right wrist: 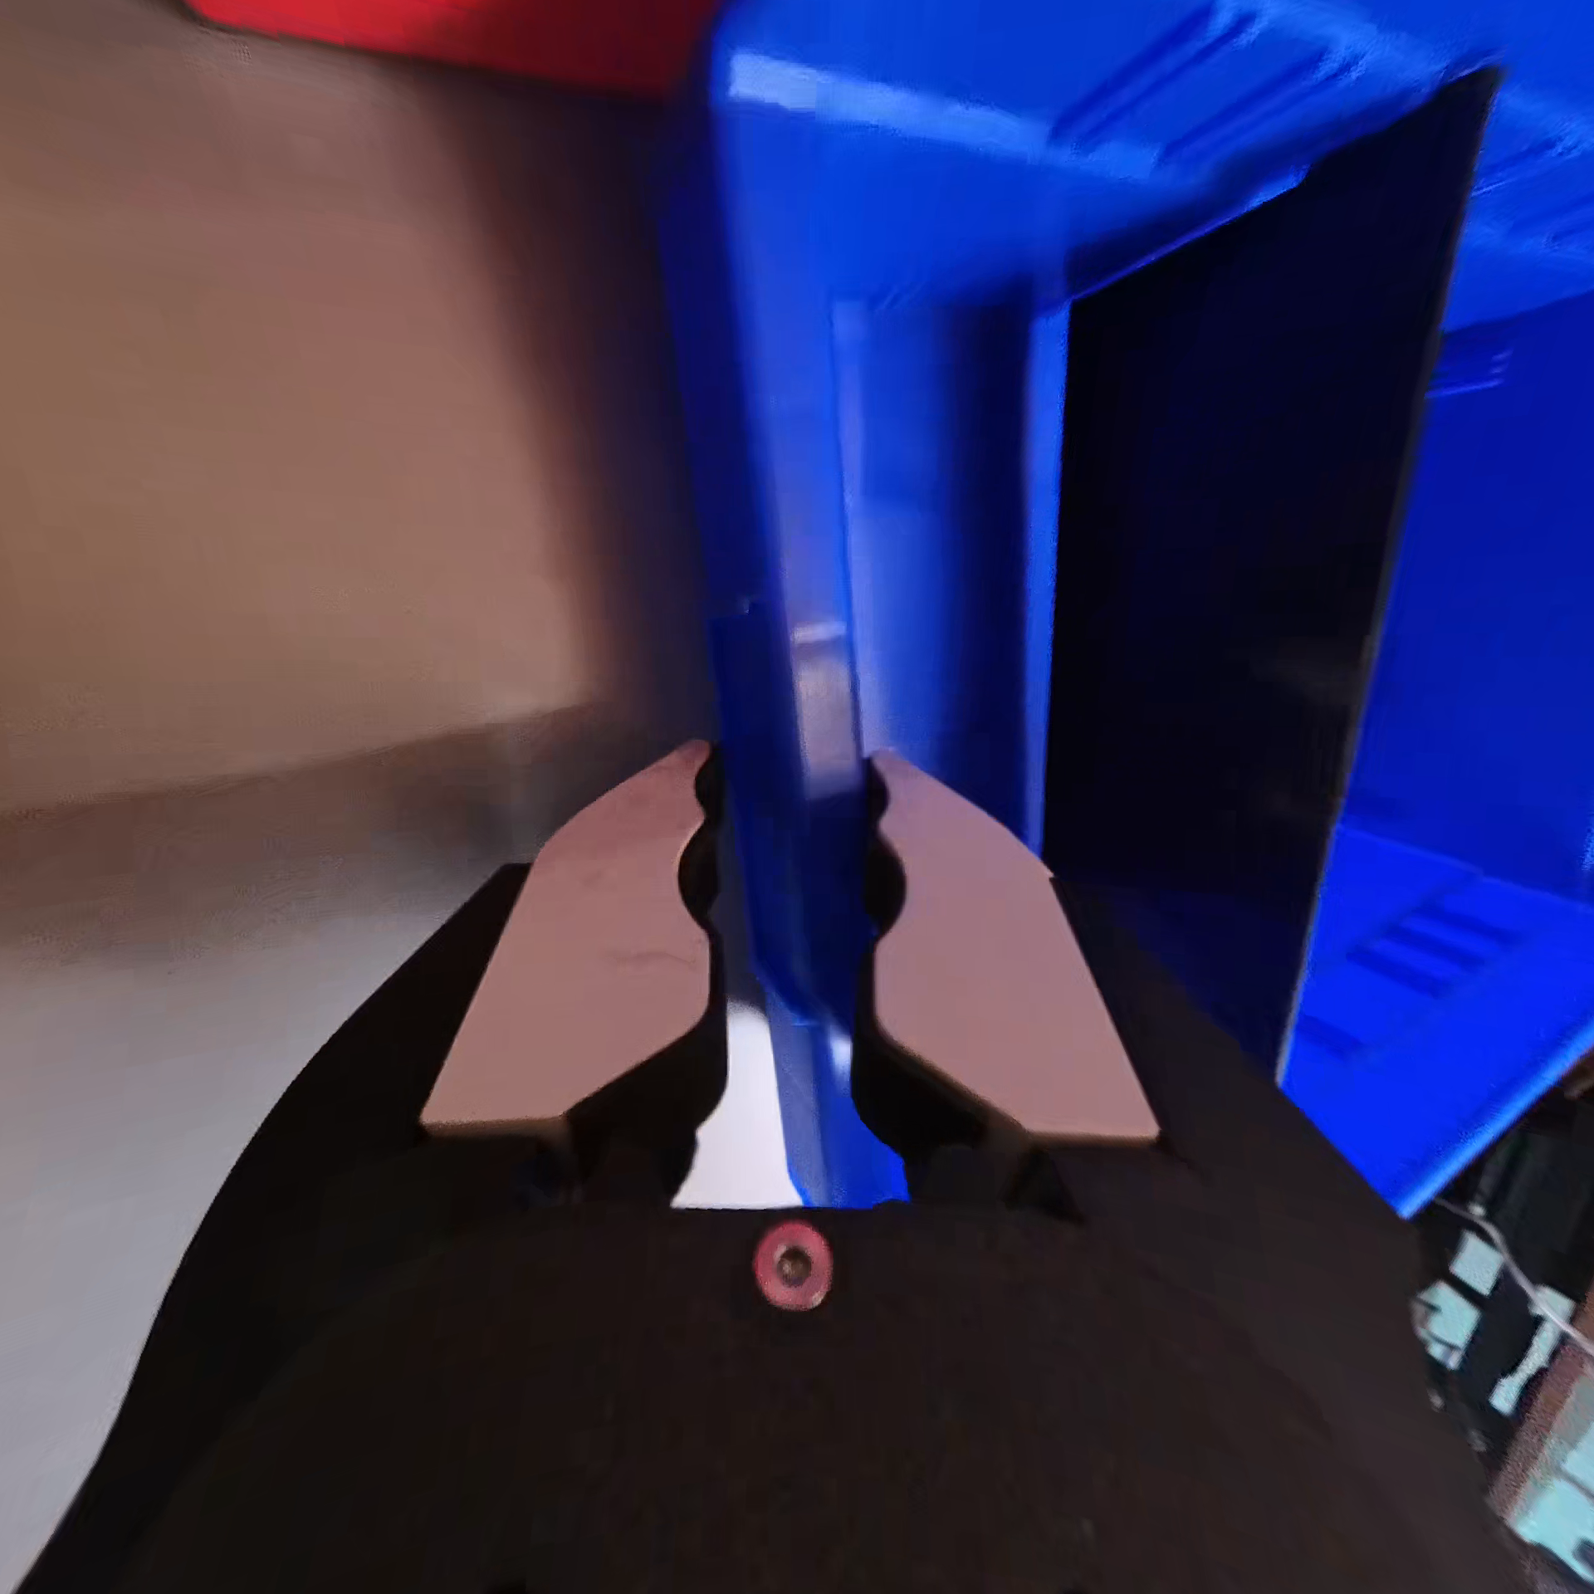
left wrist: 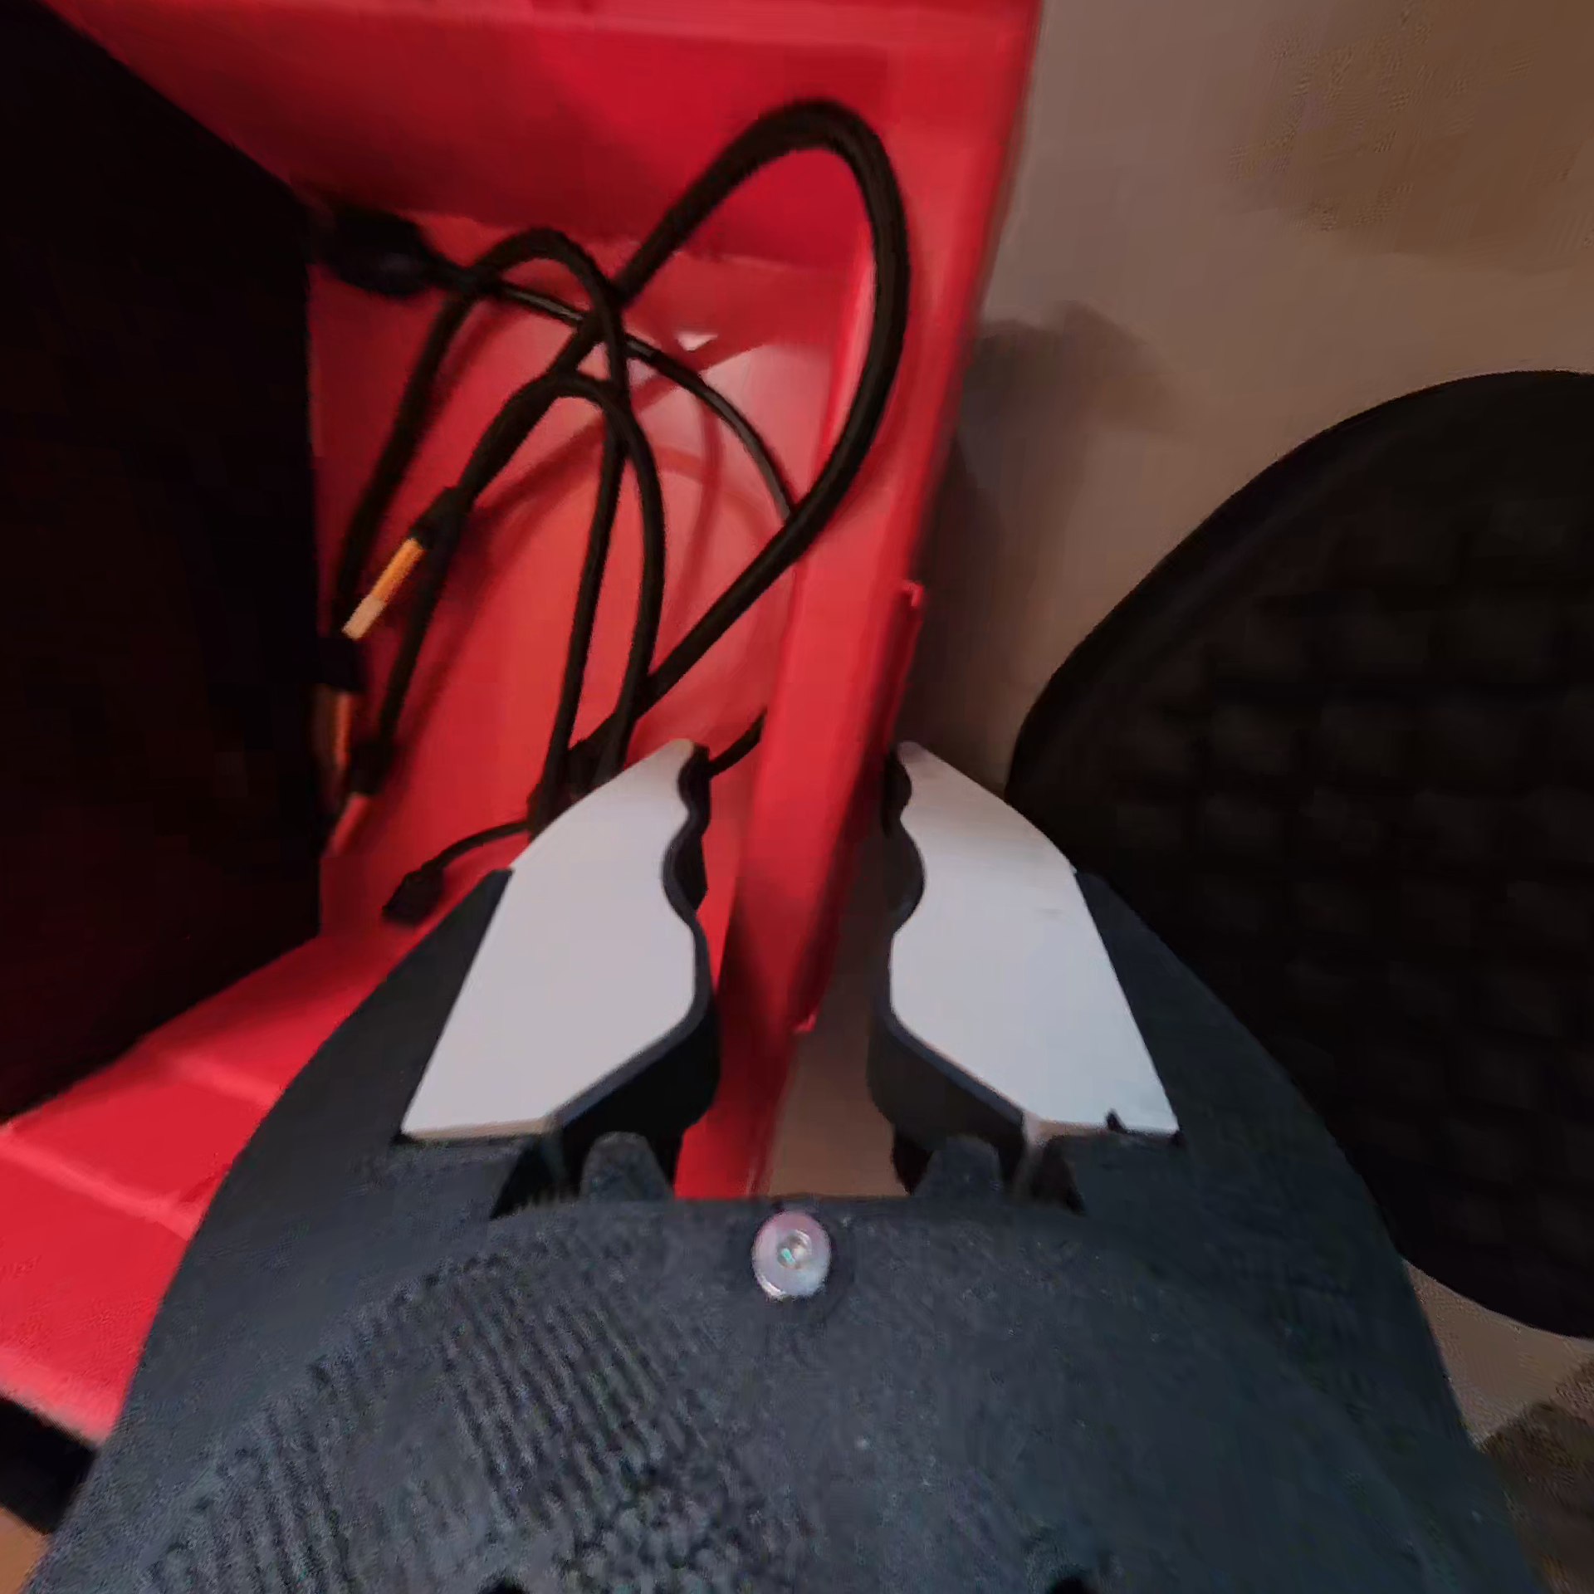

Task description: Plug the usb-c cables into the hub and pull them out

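A tangle of black cables point(left wrist: 604, 448) lies inside a red bin point(left wrist: 871, 552); one plug end point(left wrist: 388, 578) looks orange. No hub shows clearly. My left gripper point(left wrist: 793, 759) straddles the red bin's right wall, one finger inside and one outside, and is closed on it. My right gripper point(right wrist: 789, 759) is closed the same way on the left wall of a blue bin point(right wrist: 776, 431). Both views are blurred by motion.
A black panel point(left wrist: 129, 517) stands at the left in the red bin. A black mesh pad point(left wrist: 1337, 819) lies on the tan table point(left wrist: 1294, 172) right of it. The blue bin holds a dark panel point(right wrist: 1251, 561). The red bin's edge point(right wrist: 474, 34) shows in the right wrist view. Small pale parts point(right wrist: 1509, 1380) sit at the lower right. One gripper's finger ends stand about 20 cm off the other's.
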